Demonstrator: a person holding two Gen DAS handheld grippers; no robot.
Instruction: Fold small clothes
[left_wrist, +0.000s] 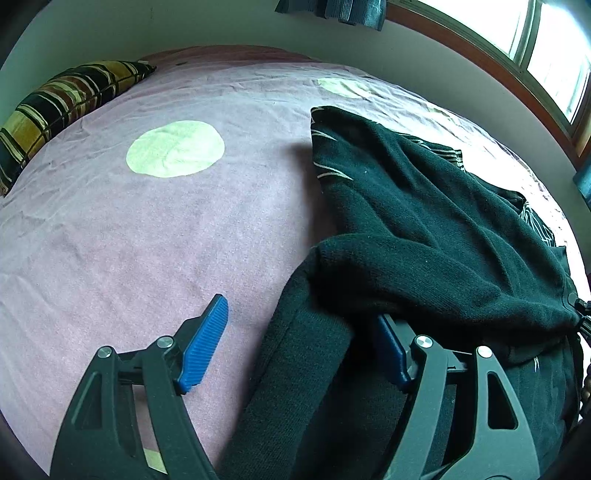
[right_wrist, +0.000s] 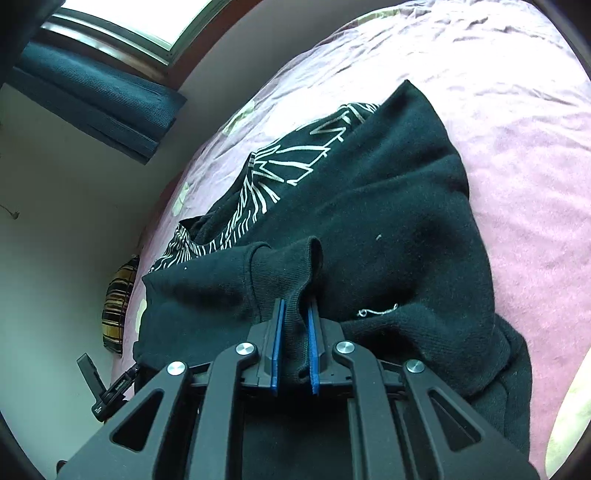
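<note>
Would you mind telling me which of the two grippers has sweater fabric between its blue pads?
The right gripper: the black sweater's ribbed cuff sits between its narrow pads, while the left gripper gapes wide.

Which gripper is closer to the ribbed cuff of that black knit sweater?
Right. The right gripper has the ribbed cuff between its fingers; the left gripper straddles another sleeve, open.

Black sweater (left_wrist: 424, 221) rumpled on bed

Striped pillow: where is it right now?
The striped pillow lies at the far left corner of the pink bedsheet in the left wrist view, against the wall and well apart from the black sweater.
</note>
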